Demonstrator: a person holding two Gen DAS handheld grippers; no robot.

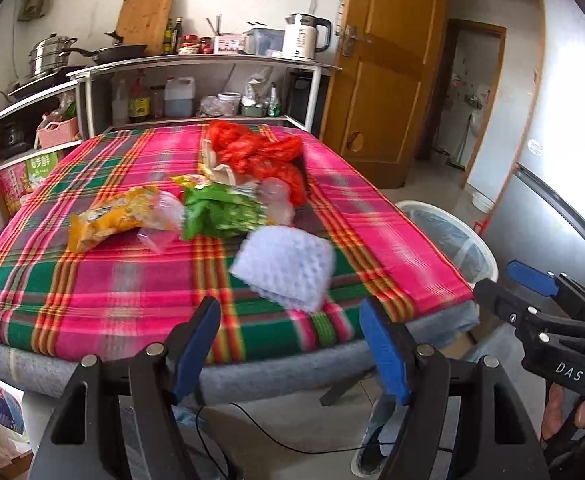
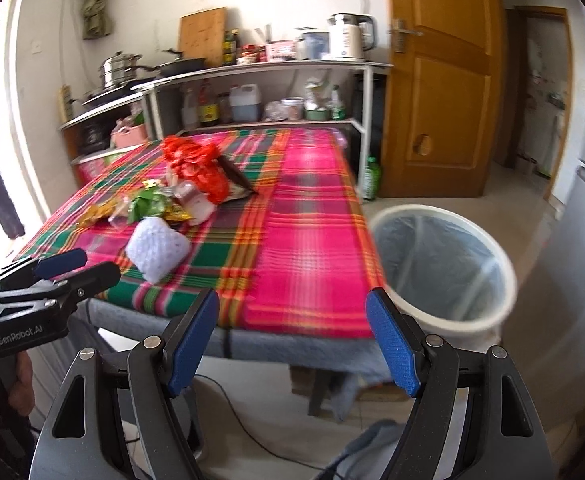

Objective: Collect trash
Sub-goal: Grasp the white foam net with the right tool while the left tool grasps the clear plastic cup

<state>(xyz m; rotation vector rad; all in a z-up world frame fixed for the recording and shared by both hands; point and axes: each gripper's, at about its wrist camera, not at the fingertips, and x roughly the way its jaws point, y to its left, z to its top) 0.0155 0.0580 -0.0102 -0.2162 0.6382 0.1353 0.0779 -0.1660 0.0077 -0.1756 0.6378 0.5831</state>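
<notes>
While both tools hung just off the near edge of the worktop (image 1: 92, 292) with its pink and green checked cloth, I had nothing picked up. My left tool (image 1: 290, 344) was wide open with nothing between its blue pads. My right tool (image 2: 292, 344) was wide open and held nothing too.

The trash sat in a heap near the middle of the worktop. Closest to me lay a soft white bumpy foam sheet (image 1: 286, 266). Behind it were a crinkly green snack bag (image 1: 220, 212), a yellow snack bag (image 1: 108, 220), some clear plastic cups (image 1: 160, 224) and a red plastic bag (image 1: 260, 152) at the back.

A round white bin with a clear liner (image 2: 440, 268) stood on the floor just beside the right side of the worktop.

I thought the foam sheet should go first, since it was nearest. A good grab would come down over one edge and pinch it flat, so it would not slip.

The yellow bag's long side ran left to right, a bit tilted. The foam sheet looked almost square, with one corner pointing at me.
</notes>
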